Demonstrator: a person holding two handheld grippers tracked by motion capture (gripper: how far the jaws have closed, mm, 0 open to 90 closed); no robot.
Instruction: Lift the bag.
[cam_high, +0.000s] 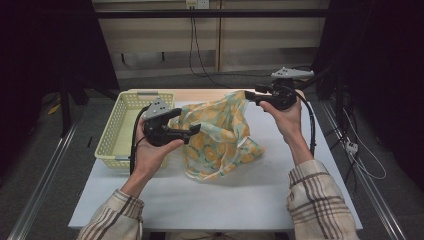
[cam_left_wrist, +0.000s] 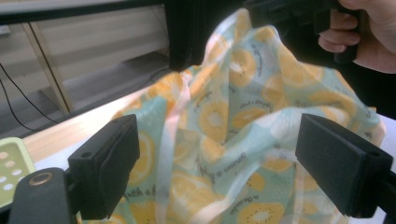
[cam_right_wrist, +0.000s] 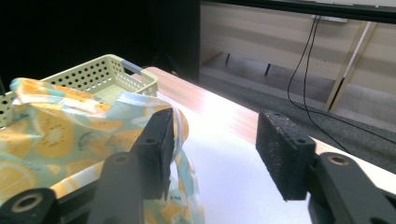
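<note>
Now both claws gaping beside bag (cam_high: 220, 135), bare table (cam_high: 225, 200) nearer.

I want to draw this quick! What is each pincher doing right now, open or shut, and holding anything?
Left gripper: open, the fruit-print cloth loose between its jaws.
Right gripper: open, holding nothing; the cloth lies against one jaw.

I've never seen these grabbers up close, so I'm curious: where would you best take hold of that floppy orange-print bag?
Probably the bag is best pinched at its raised upper edge, from the side: the thin fabric stands up there in folds, clear of the table. Both open grippers, left and right, sit beside it.
</note>
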